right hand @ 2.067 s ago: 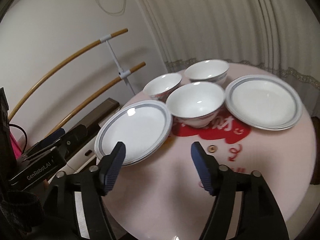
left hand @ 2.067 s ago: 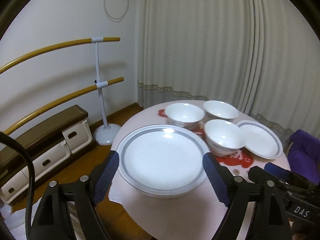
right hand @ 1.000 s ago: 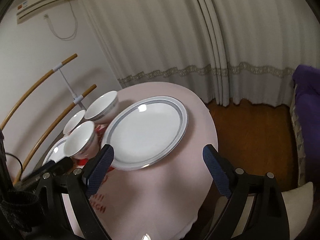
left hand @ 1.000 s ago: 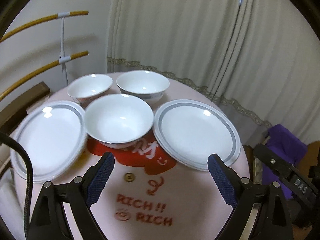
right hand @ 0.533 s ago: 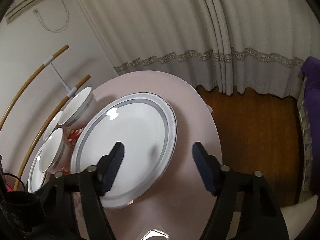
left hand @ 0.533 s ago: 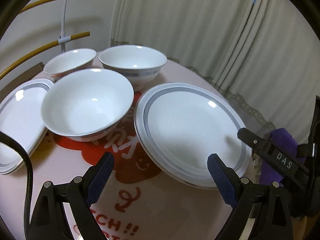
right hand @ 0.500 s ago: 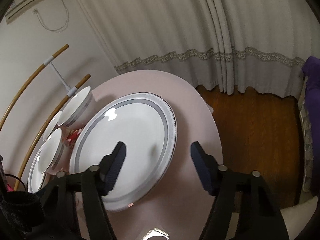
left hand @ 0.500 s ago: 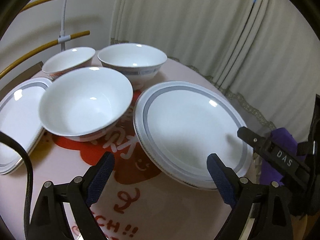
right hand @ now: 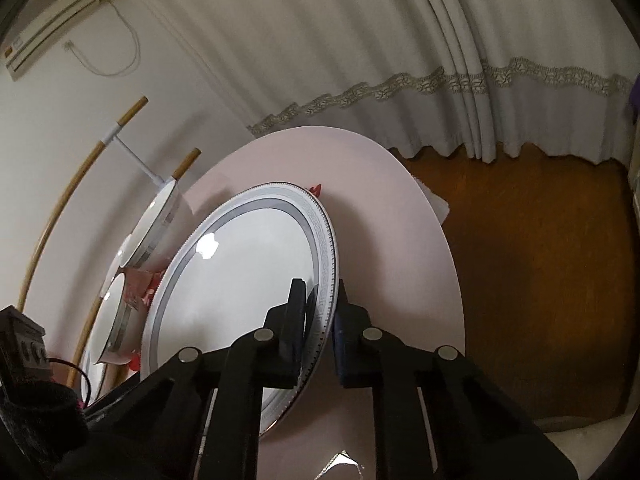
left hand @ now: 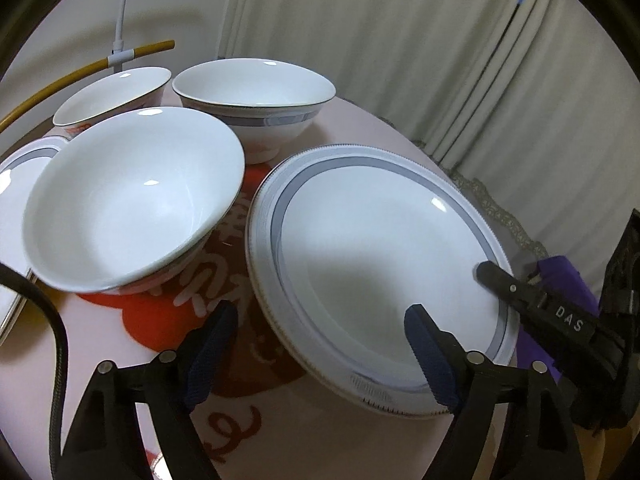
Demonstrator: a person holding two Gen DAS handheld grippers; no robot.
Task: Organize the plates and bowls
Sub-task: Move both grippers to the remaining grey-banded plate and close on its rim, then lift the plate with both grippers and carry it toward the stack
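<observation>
With the right tongs (right hand: 318, 316) having just closed, they now pinch the near rim of the grey-banded plate (left hand: 380, 248) on the pink desk (right hand: 384, 208). Left tongs (left hand: 320, 352), partly narrowed, stand spread astride that plate's other edge, not pressing. Risk: a one-sided rim pinch may let the plate pivot or slip, striking the nearest bowl (left hand: 128, 200) just beside it.
</observation>
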